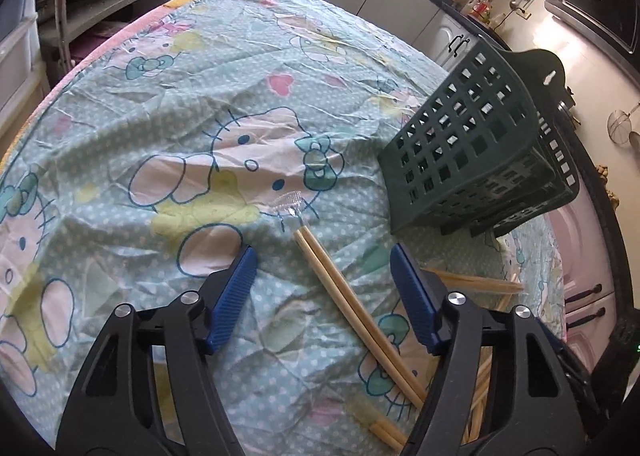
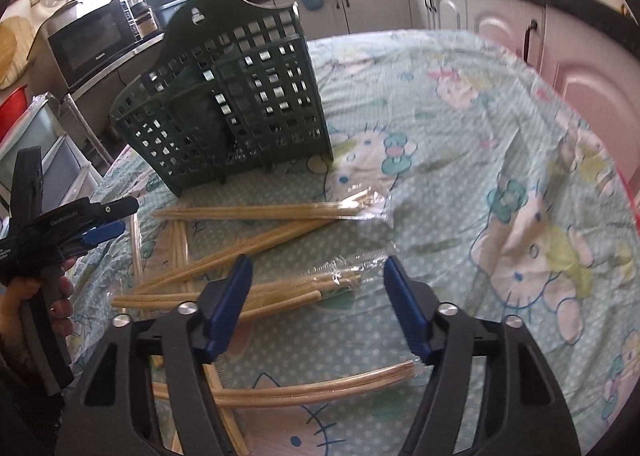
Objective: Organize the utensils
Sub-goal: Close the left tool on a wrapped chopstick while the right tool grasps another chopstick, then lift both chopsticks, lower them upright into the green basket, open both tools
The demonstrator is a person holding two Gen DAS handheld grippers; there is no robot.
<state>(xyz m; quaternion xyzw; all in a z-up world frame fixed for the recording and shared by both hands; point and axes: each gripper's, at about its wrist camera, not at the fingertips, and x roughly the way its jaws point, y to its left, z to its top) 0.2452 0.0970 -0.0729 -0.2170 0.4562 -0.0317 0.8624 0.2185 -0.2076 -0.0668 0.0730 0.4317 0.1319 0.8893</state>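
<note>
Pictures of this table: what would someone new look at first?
Probably the dark green basket, standing upright on the far part of the cartoon-cat tablecloth. Next, the chopsticks, scattered in a criss-cross heap just in front of it, some in clear wrappers. Both the left hand-held gripper and right hand-held gripper hover open above them.

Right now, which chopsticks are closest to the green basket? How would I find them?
Find the dark green basket standing on the cartoon-cat tablecloth. Right in front of its base lies a wrapped chopstick pair, stretched sideways. Unlike the angled pairs nearer the camera, it lies level, with crinkly clear wrap at its right end.
</note>
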